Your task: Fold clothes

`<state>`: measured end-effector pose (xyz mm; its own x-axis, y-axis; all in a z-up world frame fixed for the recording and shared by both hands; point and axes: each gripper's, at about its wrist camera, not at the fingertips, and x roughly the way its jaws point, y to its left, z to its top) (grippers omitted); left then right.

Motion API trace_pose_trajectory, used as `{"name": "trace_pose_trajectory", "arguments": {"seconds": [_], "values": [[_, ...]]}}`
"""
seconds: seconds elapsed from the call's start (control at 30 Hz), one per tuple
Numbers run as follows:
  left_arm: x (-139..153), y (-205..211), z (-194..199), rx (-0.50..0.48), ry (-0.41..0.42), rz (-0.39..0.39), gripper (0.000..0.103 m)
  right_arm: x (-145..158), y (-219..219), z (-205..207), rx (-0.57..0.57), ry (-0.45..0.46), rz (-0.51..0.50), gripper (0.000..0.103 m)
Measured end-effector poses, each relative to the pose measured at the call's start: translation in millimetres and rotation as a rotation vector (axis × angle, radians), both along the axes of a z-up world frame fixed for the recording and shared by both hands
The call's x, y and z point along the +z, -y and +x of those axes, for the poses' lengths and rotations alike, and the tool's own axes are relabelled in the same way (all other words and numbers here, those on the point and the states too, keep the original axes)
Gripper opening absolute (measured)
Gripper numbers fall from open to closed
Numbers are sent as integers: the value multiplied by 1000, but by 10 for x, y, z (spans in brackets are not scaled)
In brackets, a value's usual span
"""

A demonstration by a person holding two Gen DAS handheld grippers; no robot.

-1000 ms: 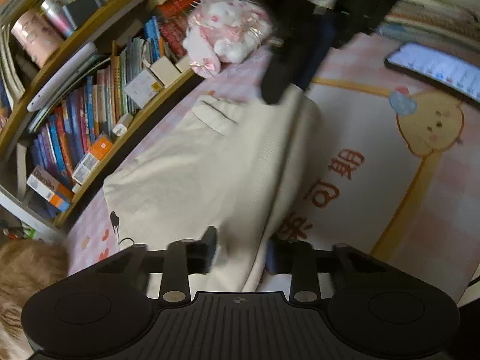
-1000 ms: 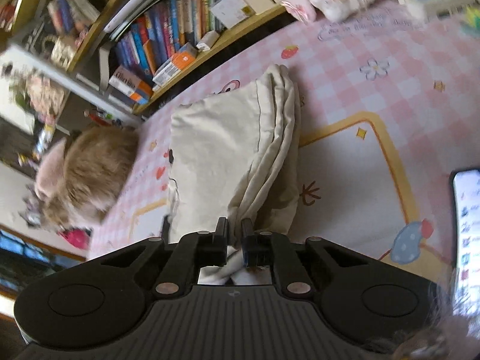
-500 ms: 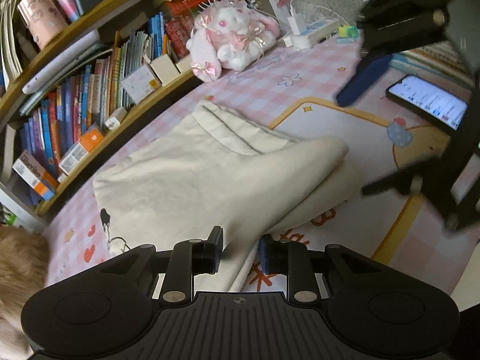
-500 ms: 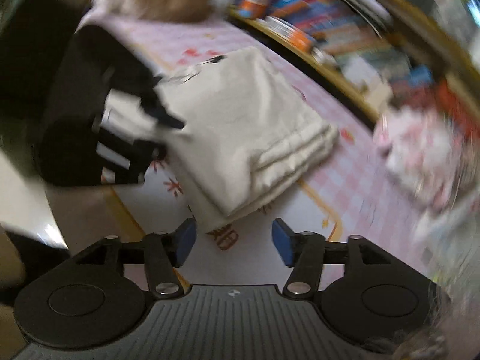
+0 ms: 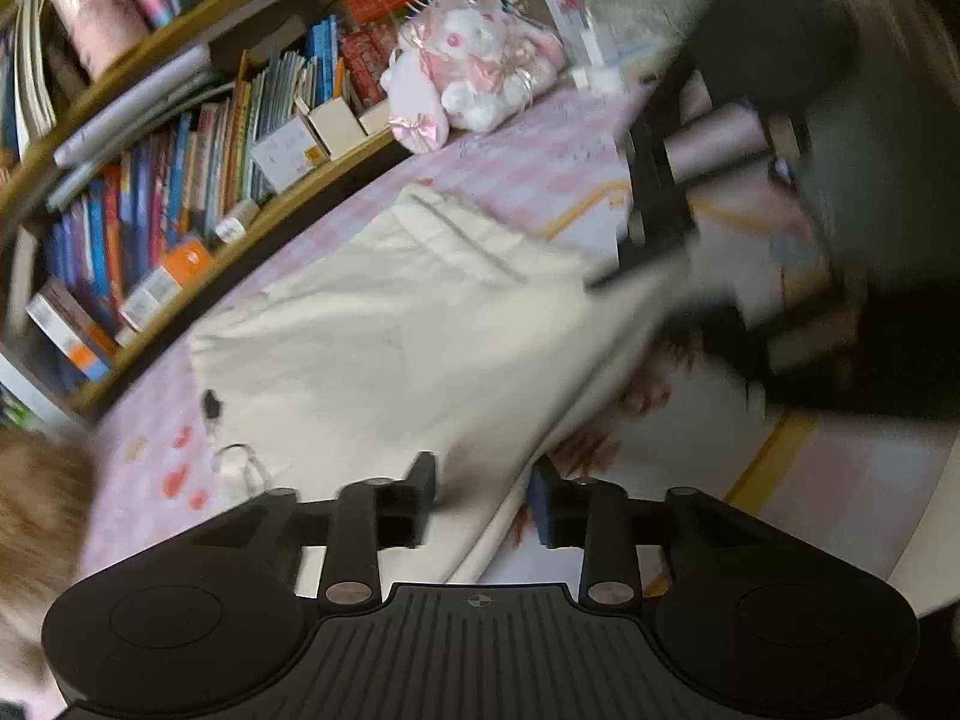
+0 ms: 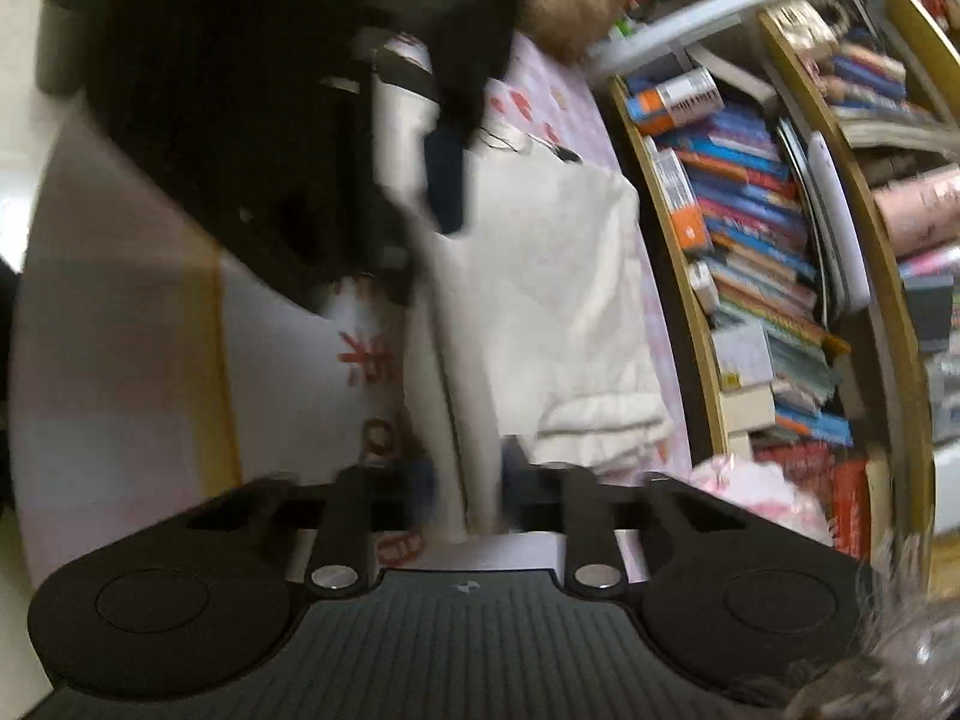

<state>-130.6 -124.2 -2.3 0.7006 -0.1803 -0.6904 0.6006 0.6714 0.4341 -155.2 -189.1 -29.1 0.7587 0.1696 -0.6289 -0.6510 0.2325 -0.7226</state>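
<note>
Wooden bookshelf crammed with books; both hand-held grippers (left, right) parted, straddling folded cream garment edge.

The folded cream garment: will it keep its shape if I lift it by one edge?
Probably not. The cream garment looks soft and drapes in loose layers, so it would likely sag and unfold. On the pink mat it should probably slide if pushed.

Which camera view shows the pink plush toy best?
The left wrist view: the pink plush toy sits whole and fairly sharp beside the bookshelf, on the pink checked cloth. The right wrist view shows only a blurred pink part of it behind the tongs.
</note>
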Motion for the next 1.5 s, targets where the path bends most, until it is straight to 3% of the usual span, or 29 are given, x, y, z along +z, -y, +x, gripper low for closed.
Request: {"name": "trace_pose_trajectory", "arguments": {"seconds": [0.2,0.37,0.57,0.7,0.83,1.13,1.37,1.5], "values": [[-200,-186,-210,-41,142,233,38,228,32,69,-51,41,62,15],[-232,-384,-205,-9,167,288,38,220,66,117,-66,26,51,15],[-261,-404,-255,-86,210,343,36,79,59,66,-67,6,17,15],[-268,-416,-275,-157,177,359,14,28,47,60,-90,-13,19,15],[-260,-456,-294,-191,169,362,8,-21,12,40,-115,-19,15,16],[-25,-677,-407,-223,200,313,5,39,-158,-191,-183,-26,19,14],[158,-904,-762,-315,214,257,5,140,-312,-441,-241,-41,25,14],[256,-1052,-975,-358,207,217,5,282,-335,-643,-306,-94,81,14]]}}
